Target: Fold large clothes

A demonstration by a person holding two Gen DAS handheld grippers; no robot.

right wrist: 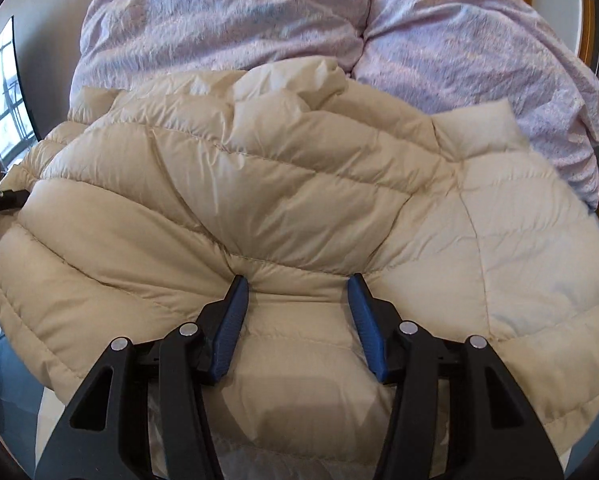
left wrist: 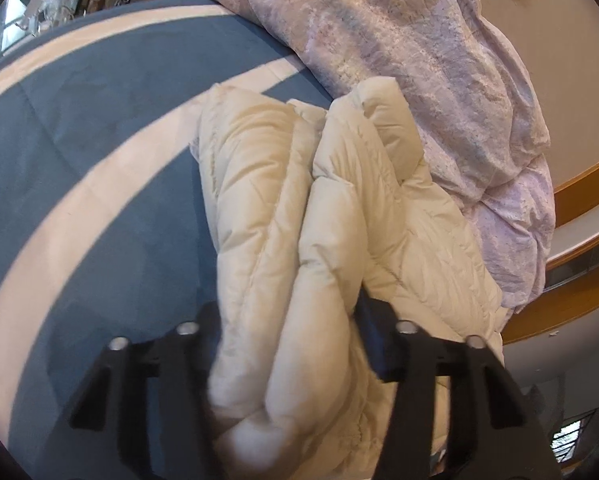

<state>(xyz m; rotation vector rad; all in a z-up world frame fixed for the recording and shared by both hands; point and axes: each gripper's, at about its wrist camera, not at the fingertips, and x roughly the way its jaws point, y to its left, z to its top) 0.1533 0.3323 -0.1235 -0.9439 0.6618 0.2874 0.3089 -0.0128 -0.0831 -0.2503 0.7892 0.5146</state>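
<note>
A cream quilted puffer jacket (left wrist: 259, 200) lies on a bed, bunched into thick rolls in the left wrist view. My left gripper (left wrist: 287, 320) has a thick roll of the jacket filling the gap between its jaws. Its right blue pad (left wrist: 373, 336) presses the fabric, and its left finger is mostly hidden behind the roll. In the right wrist view the jacket (right wrist: 259, 184) spreads wide. My right gripper (right wrist: 297, 284) pinches a padded fold near the hem, and the fabric puckers at both blue pads (right wrist: 235, 312).
The bed sheet (left wrist: 99, 120) is grey-blue with broad cream stripes. A crumpled pink duvet (left wrist: 419, 60) is heaped behind the jacket, also filling the top of the right wrist view (right wrist: 219, 12). A wooden bed frame (left wrist: 579, 184) curves at the right. A window (right wrist: 3, 100) is far left.
</note>
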